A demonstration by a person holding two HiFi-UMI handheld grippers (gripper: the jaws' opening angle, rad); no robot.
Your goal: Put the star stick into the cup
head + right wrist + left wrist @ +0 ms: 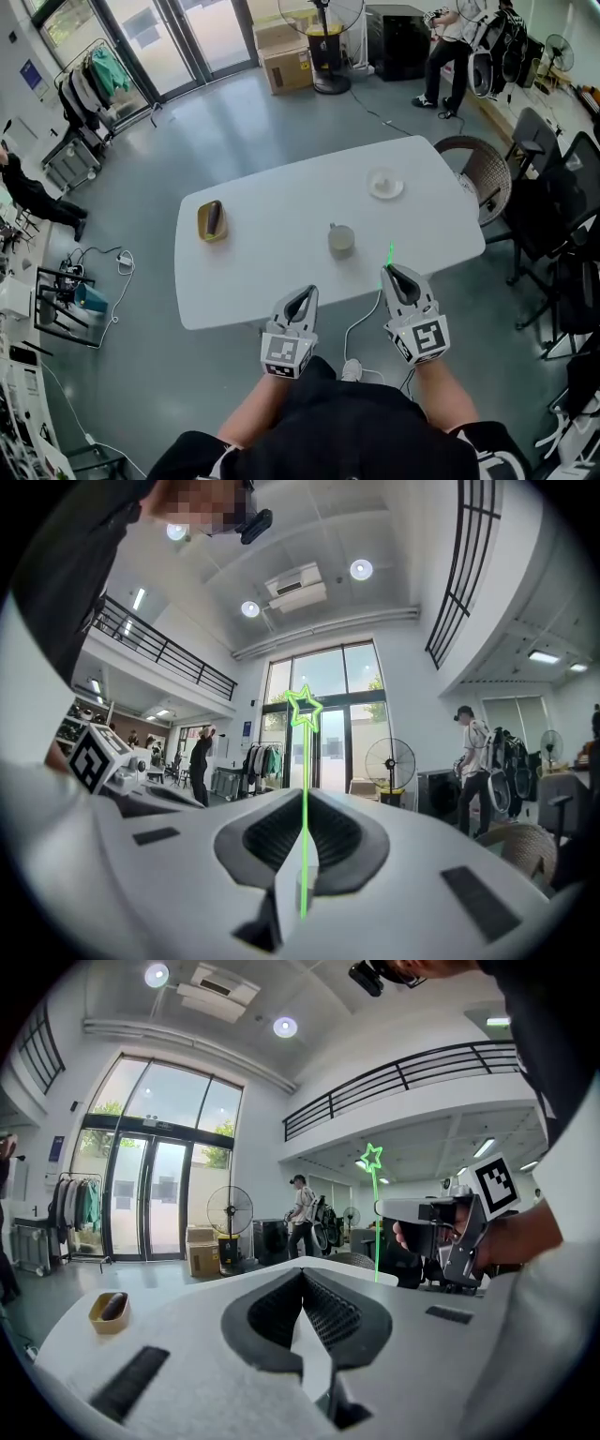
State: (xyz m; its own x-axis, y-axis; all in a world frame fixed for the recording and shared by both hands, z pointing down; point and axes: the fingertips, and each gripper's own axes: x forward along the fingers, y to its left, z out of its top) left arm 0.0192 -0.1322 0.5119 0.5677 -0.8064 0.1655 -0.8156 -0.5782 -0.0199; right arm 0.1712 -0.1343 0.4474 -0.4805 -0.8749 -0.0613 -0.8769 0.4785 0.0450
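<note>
Both grippers are hanging closest to us, just over our lap at the near edge of the white worktop. We're holding the left gripper with its jaws pressed together and nothing between them; the left gripper view is showing the ribbed pads meeting at the tips. The right gripper is pinching the star stick low on its thin green shaft, so the stick is standing upright out of the jaws with the little outlined star on top.

Looking down from the head view, the stick is poking up right around the near edge of the worktop. The cup is standing farther in and a bit to the left, clearly apart from it, so the stick isn't in the cup yet.

Farther back on the right a small white dish is lying flat, and over on the left a yellow tray is carrying a dark oblong thing. Past the worktop a standing fan is facing the room by the glass doors.
</note>
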